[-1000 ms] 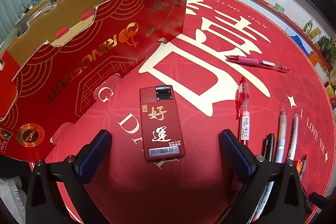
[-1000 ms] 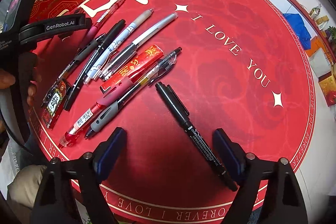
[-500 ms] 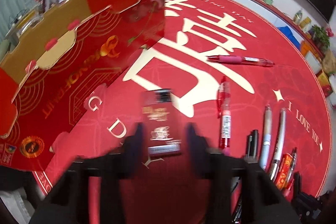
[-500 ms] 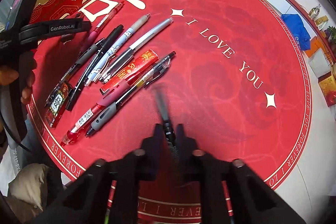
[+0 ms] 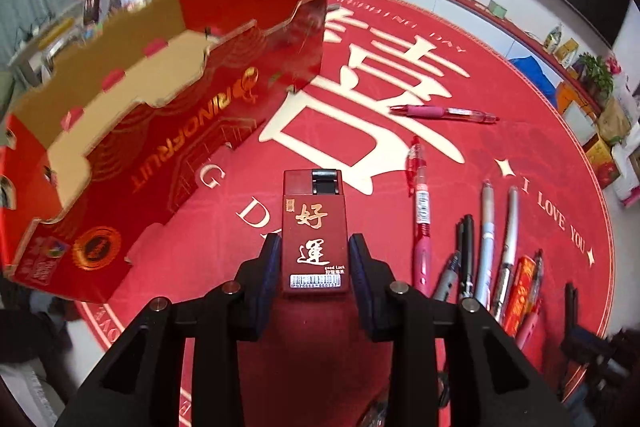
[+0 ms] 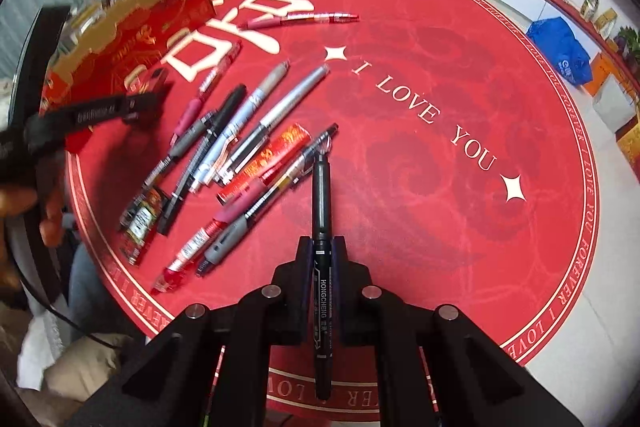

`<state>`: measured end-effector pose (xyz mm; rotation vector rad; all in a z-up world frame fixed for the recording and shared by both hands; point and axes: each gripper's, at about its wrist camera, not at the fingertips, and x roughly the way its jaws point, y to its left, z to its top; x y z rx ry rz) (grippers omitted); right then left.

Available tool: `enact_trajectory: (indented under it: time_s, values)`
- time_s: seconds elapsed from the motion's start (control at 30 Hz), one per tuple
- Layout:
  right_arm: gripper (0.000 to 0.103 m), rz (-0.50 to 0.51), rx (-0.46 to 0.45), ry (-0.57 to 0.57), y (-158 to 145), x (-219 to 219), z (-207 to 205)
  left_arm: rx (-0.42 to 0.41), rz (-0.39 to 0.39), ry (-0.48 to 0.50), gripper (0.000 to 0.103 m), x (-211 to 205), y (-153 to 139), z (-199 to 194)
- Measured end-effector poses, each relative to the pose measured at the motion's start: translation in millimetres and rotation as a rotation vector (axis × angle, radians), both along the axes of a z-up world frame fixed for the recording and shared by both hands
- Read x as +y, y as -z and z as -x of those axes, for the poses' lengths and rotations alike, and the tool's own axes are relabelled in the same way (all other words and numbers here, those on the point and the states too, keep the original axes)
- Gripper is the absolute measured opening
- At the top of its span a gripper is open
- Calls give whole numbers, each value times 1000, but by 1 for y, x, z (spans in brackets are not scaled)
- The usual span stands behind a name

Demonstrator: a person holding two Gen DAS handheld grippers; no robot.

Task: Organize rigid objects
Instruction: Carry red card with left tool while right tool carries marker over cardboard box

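Beside the red box: left tongs clamp the lighter, right tongs clamp a black marker; box looks empty, many pens remain on the desk.

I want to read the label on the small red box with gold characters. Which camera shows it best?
The left wrist view: the red box sits centred and sharp between the left gripper pads, gold characters and barcode facing the camera. In the right wrist view I cannot make it out.
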<state>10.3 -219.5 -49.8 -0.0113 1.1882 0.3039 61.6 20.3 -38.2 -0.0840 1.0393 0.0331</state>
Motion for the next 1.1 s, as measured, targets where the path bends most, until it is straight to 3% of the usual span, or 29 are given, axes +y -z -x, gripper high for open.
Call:
enact_trajectory:
  time_s: [0.43, 0.77, 1.1]
  values:
    - [10, -26, -124, 65, -40, 7, 6, -134, -40, 58, 37, -24, -40, 46]
    - [10, -1, -195, -12, -68, 47, 6, -215, -38, 51, 37, -13, -70, 58]
    - [10, 3, -228, -91, -83, 87, 1, -251, -54, -7, 37, 14, -81, 61]
